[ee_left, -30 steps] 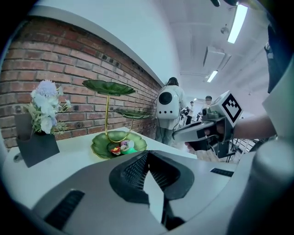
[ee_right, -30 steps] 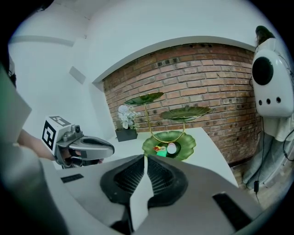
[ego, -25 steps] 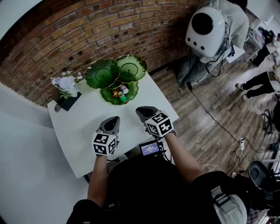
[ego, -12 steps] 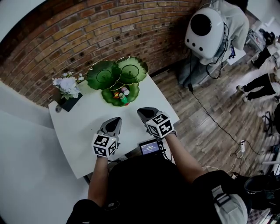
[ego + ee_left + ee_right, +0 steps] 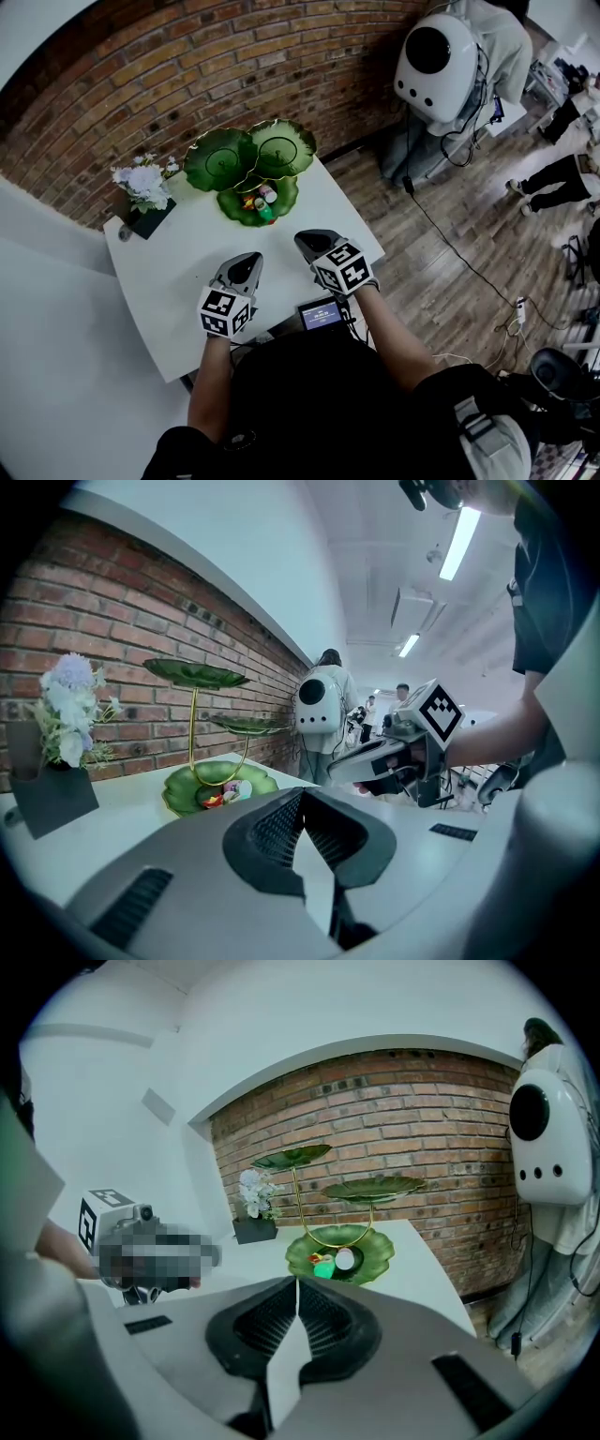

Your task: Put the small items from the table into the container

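A green three-tier leaf stand (image 5: 246,161) with gold stems sits at the table's far edge. Its lowest dish (image 5: 281,195) holds several small items (image 5: 260,200), among them a green one (image 5: 323,1267) and a white round one (image 5: 345,1259). The same dish (image 5: 180,784) shows in the left gripper view with the items (image 5: 223,792) in it. My left gripper (image 5: 246,263) hovers over the near table, jaws shut and empty. My right gripper (image 5: 309,240) is beside it to the right, also shut with nothing between the tips. Both point toward the stand.
A white flower bunch (image 5: 141,179) in a dark pot (image 5: 150,218) stands at the table's far left. A small screen device (image 5: 320,316) lies at the near edge. A white rounded machine (image 5: 437,64) and floor cables (image 5: 459,255) lie right of the white table (image 5: 178,281).
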A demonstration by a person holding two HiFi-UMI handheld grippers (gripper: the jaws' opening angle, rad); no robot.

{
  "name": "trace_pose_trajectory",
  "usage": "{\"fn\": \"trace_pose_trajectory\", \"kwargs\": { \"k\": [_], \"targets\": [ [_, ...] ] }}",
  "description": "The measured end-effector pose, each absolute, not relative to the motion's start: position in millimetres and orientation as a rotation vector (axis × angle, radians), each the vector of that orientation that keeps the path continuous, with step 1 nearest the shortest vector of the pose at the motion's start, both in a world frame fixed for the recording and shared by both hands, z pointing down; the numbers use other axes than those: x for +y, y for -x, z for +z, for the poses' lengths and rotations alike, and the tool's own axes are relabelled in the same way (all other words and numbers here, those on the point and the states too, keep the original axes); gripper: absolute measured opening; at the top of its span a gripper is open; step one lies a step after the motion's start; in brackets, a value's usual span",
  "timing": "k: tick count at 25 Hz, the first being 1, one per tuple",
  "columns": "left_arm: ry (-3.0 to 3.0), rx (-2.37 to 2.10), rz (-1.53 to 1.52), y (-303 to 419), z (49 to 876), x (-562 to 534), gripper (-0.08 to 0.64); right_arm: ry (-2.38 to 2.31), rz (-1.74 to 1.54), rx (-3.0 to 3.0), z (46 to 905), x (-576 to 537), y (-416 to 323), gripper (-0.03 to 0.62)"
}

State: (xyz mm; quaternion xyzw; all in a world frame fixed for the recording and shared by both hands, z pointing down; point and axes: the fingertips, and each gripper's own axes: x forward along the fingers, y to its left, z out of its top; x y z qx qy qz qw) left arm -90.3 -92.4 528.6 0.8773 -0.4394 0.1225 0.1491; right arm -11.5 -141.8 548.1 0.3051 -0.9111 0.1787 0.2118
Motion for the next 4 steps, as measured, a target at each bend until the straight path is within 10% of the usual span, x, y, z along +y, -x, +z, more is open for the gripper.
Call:
{"fn": "trace_pose_trajectory", "kwargs": {
  "k": [4],
  "targets": [
    [-2.536, -1.254, 0.355, 89.1, 528.9, -91.2, 0.011, -0.847, 0.495, -2.532, 549.9, -140.0, 11.4, 0.021]
  ]
}}
